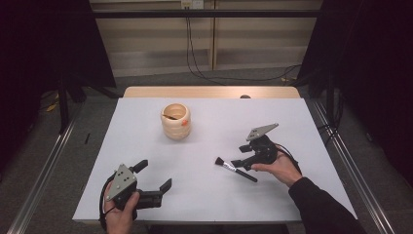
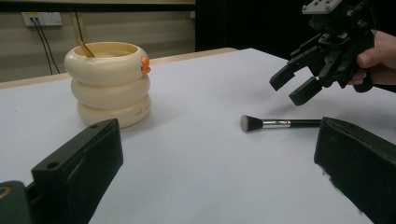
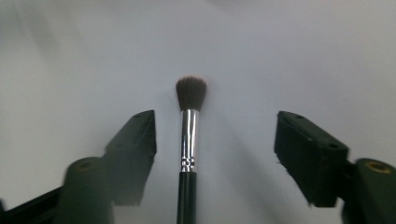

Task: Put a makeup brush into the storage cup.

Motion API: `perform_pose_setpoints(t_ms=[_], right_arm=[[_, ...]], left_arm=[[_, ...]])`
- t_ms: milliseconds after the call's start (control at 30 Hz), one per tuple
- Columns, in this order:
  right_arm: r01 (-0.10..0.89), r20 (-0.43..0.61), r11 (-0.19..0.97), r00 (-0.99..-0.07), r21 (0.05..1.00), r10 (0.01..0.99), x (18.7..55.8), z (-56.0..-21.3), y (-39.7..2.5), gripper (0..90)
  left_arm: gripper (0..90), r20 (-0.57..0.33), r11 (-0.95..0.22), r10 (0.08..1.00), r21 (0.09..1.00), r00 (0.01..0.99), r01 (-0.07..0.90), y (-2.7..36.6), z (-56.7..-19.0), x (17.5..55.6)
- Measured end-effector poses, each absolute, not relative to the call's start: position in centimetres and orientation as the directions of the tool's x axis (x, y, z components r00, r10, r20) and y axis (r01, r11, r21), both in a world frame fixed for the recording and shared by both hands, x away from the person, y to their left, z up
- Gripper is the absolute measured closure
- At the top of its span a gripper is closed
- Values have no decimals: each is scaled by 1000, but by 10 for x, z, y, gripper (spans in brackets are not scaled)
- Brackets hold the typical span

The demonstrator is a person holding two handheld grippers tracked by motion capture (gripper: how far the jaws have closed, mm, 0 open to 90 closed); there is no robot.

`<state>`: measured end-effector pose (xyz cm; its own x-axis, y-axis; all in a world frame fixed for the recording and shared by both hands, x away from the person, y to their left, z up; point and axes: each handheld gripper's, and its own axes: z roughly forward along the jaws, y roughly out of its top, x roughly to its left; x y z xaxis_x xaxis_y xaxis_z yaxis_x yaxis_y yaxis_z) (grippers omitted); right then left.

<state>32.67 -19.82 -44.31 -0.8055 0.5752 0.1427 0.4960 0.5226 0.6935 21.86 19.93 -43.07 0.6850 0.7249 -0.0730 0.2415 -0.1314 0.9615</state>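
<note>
Bristles of a small makeup brush [image 1: 235,169] with a black handle and silver ferrule pointed toward the table's left in the high view, where the brush lay flat on the white table [image 1: 209,195], in front of and to the right of a cream pot shaped like three stacked rings [image 1: 176,121]. That view showed a thin stick lying inside the pot and an orange spot on its side. The left gripper view made the stick out as a brown rod leaning up past the pot's rim [image 2: 107,49].

The right gripper [image 1: 240,156], held in the person's right hand [image 1: 280,168], hung over the brush's handle end. Its own view looked down on the brush, whose handle ran between the two black jaws; these stood wide apart, neither touching it, the handle lying nearer the left-hand one.

The left gripper [image 1: 156,176] rested near the table's front left, well apart from the brush, its jaws spread wide and grasping nothing.
</note>
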Motion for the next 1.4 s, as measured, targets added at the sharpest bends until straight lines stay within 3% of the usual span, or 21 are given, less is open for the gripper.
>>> perform_pose_setpoints(t_ms=[367, 767, 1200, 1400], right_arm=[[543, 196, 664, -828, 513, 526, 336, -443, -184, 600], [569, 225, 730, -822, 378, 523, 344, -447, -179, 679], [519, 217, 808, -854, 280, 473, 350, -449, -167, 704], [540, 203, 803, -841, 253, 502, 348, -449, -163, 731]], left_arm=[[12, -76, -129, 724, 961, 685, 244, 200, -431, 219], [13, -73, -137, 722, 960, 688, 245, 199, -432, 220], [13, -78, -137, 717, 959, 693, 250, 200, -433, 221], [14, -74, -142, 720, 958, 690, 251, 200, -433, 221]])
